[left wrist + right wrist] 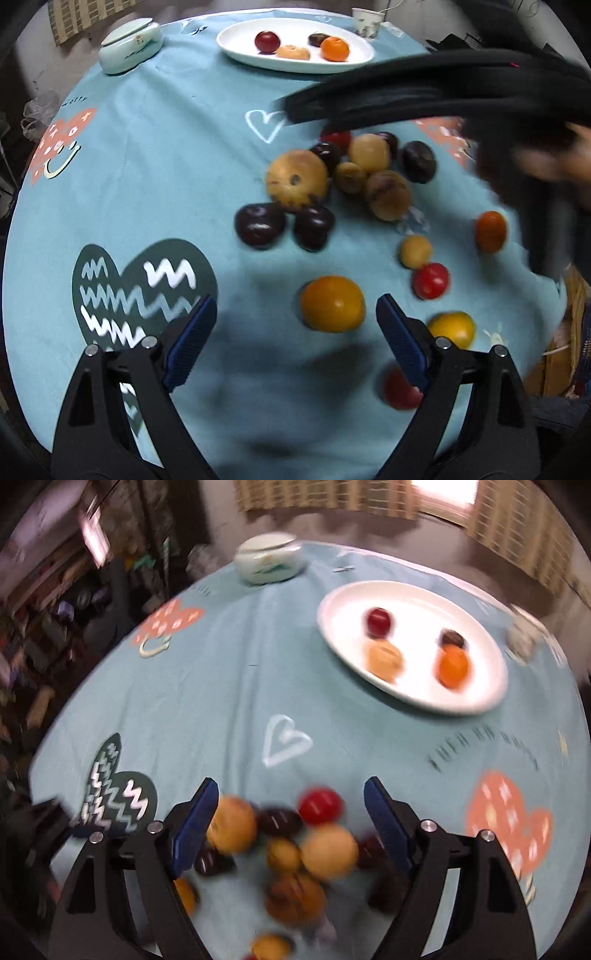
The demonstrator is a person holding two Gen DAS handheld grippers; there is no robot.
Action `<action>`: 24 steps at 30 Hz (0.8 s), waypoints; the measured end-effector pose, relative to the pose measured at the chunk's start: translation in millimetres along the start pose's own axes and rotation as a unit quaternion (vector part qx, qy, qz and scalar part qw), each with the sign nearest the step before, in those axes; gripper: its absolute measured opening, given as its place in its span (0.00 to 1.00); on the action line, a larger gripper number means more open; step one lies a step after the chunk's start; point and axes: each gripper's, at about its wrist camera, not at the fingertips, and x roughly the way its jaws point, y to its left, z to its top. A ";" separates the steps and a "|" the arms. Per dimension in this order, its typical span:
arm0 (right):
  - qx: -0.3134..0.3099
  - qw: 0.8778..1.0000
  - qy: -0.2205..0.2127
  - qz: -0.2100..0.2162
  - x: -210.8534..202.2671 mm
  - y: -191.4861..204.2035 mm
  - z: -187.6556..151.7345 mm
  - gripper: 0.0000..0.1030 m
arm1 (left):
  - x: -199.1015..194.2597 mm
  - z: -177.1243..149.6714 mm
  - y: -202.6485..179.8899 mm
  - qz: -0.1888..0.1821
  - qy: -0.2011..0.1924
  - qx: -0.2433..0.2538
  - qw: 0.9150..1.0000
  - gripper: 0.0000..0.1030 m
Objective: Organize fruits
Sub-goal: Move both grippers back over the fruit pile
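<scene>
While both blue-padded grippers hang open and empty, the left gripper (295,325) frames a round orange fruit (332,303) on the teal tablecloth (166,166); centre it between the pads, close gently, then carry it to the white oval plate (236,40). The right gripper (291,801) waits above the fruit pile (288,842).

Printed lettering appears on the blue tablecloth (166,155): a small word near the pink heart (55,144), and a curved line of characters. Neither is legible.
</scene>
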 end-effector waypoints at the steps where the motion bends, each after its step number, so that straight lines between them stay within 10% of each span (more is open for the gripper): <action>1: -0.029 0.999 0.005 -0.014 10.2 12.4 6.2 0.79 | -4.3 -0.7 1.4 -0.004 -0.003 -0.006 1.000 0.87; 10: -0.111 0.992 0.025 -0.054 -28.0 -2.4 -41.4 0.80 | -20.0 16.3 16.7 0.007 -0.027 -0.023 0.999 0.87; 18: 0.157 0.985 -0.021 -0.068 -52.8 -129.1 -82.2 0.89 | -0.3 33.4 -15.6 0.001 -0.015 0.026 1.000 0.87; 24: 0.124 0.988 0.038 -0.082 -11.8 -104.0 -85.2 0.88 | 0.1 38.5 -8.7 0.027 -0.015 0.024 0.999 0.87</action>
